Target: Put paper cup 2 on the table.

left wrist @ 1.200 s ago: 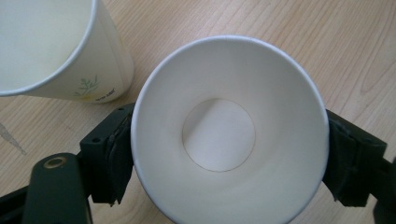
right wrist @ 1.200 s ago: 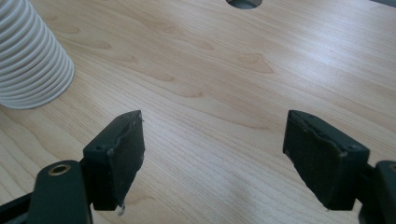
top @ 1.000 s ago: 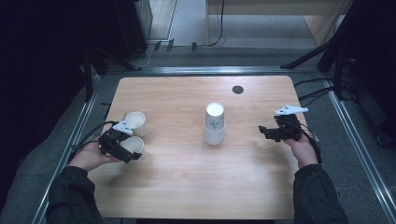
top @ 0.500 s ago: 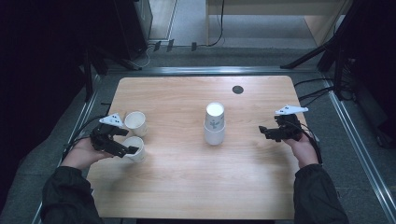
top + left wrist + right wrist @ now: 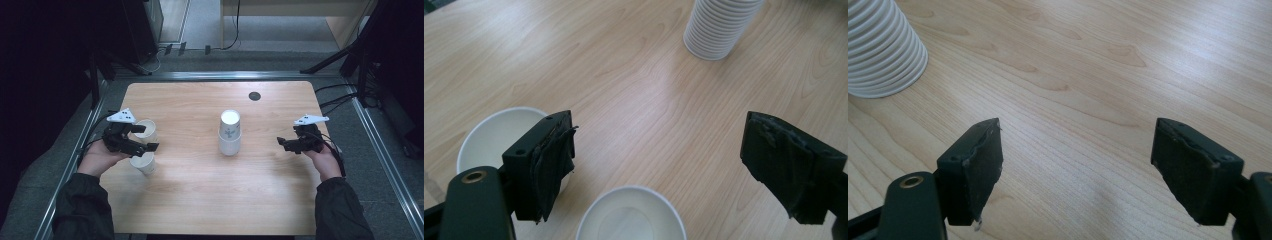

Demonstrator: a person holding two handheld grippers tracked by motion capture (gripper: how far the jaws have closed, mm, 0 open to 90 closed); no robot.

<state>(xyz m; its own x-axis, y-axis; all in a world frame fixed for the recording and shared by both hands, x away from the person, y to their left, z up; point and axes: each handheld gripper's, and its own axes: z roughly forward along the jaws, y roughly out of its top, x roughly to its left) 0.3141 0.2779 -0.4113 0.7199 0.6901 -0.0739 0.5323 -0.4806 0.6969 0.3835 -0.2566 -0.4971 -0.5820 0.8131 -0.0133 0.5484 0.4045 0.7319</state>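
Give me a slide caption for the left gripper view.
Open left hand-held gripper above two upright paper cups, with the inverted cup stack beyond on the wooden table.

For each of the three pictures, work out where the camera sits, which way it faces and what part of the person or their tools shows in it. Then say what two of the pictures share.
High view: above the person's side, looking forward and down on the table; forearms, left gripper and right gripper show.
Left gripper view: rides the left gripper, looking past open jaws over two cups toward the cup stack.
Right gripper view: rides the right gripper, open jaws over bare table.
Shared: both gripper views catch the cup stack.
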